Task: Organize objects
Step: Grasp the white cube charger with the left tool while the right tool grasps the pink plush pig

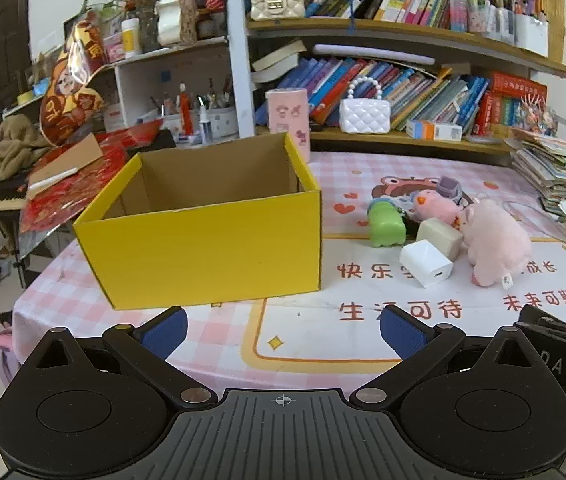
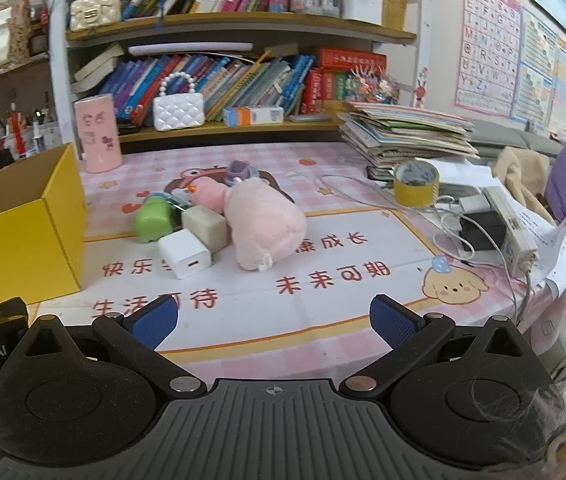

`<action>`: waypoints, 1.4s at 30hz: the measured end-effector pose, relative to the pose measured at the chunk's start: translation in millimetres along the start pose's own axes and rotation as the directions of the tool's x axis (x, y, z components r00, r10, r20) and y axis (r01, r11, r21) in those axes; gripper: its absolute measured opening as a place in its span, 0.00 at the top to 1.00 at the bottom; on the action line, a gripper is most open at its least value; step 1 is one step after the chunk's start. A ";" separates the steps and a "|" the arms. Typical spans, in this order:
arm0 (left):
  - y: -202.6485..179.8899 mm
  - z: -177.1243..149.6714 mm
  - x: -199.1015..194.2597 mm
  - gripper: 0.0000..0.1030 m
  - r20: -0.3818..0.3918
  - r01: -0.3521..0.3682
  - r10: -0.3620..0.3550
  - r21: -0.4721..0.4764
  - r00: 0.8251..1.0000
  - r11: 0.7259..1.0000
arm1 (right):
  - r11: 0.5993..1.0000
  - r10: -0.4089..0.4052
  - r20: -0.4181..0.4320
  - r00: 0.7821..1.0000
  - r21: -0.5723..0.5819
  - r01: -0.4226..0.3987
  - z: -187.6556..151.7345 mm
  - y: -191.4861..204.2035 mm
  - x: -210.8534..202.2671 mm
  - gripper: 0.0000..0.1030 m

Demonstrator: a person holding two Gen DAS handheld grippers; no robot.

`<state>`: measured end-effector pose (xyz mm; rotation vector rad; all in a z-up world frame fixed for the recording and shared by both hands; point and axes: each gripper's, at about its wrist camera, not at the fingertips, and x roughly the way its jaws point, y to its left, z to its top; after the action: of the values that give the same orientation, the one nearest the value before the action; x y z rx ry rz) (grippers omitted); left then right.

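Observation:
An open yellow cardboard box [image 1: 203, 248] stands on the table, empty as far as I can see; it also shows at the left of the right wrist view [image 2: 19, 240]. To its right lies a cluster: a big pink plush [image 1: 495, 240] [image 2: 263, 224], a small pink plush [image 1: 435, 204], a green toy [image 1: 385, 226] [image 2: 155, 220], a beige block [image 1: 441, 238] [image 2: 207, 226], a white charger cube [image 1: 427, 264] [image 2: 185, 258] and a purple toy [image 1: 449, 188]. My left gripper [image 1: 283, 326] is open and empty in front of the box. My right gripper [image 2: 273, 320] is open and empty, short of the cluster.
A pink cylinder [image 2: 97, 132] stands behind the box. A yellow tape roll [image 2: 415, 184], a stack of books [image 2: 407, 132], cables and a power strip [image 2: 511, 228] crowd the right side. Bookshelves line the back. The tablecloth [image 2: 323, 312] has printed characters.

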<state>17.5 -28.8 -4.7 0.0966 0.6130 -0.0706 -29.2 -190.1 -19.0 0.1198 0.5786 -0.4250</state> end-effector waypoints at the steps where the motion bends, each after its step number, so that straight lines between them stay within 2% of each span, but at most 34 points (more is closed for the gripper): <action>1: -2.2 0.8 1.9 0.00 -0.004 -0.003 0.003 0.003 1.000 1.000 | 1.000 -0.003 -0.002 1.000 0.004 0.003 0.7 -2.2 1.8 0.00; 8: -13.9 7.2 15.7 0.00 -0.033 -0.013 0.013 -0.005 0.999 1.000 | 1.000 -0.008 -0.021 1.000 0.013 0.008 9.6 -13.7 19.1 0.00; 17: -34.5 19.4 40.1 0.00 -0.071 -0.040 0.039 -0.005 0.997 0.999 | 0.999 0.041 -0.054 0.998 -0.021 -0.042 30.3 -18.8 56.9 0.00; 22: -42.1 27.3 55.8 0.00 -0.087 -0.005 0.002 -0.035 0.996 0.999 | 0.995 0.100 -0.068 0.993 -0.025 -0.102 49.4 -22.8 80.7 0.00; 27: -53.2 35.6 70.3 0.00 -0.087 0.019 -0.026 -0.086 0.996 0.996 | 0.986 0.140 -0.054 0.989 -0.083 -0.145 71.4 -22.6 106.9 0.03; 34: -74.9 42.3 88.8 0.00 -0.142 0.008 -0.019 -0.078 0.990 0.997 | 0.966 0.201 -0.151 0.968 -0.135 -0.222 88.6 -21.9 155.2 0.20; 37: -81.7 44.9 95.2 0.00 -0.160 0.004 -0.016 -0.073 0.987 0.997 | 0.955 0.220 -0.183 0.958 -0.158 -0.250 90.4 -20.5 172.1 0.22; 39: -86.1 47.4 99.6 0.00 -0.171 0.010 -0.024 -0.082 0.985 0.997 | 0.945 0.257 -0.207 0.944 -0.150 -0.290 92.5 -22.0 181.3 0.27; 40: -88.6 48.6 102.6 0.00 -0.178 0.018 -0.034 -0.088 0.983 0.996 | 0.936 0.289 -0.220 0.932 -0.140 -0.323 93.8 -23.7 184.4 0.39; 42: -93.8 50.0 107.1 0.00 -0.187 0.032 -0.050 -0.097 0.981 0.995 | 0.928 0.317 -0.234 0.919 -0.124 -0.351 97.3 -27.8 187.1 0.44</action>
<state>124.5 -131.4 -32.3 -0.0003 0.8071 -0.0728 149.1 -303.8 -41.2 0.1050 0.7841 -0.0280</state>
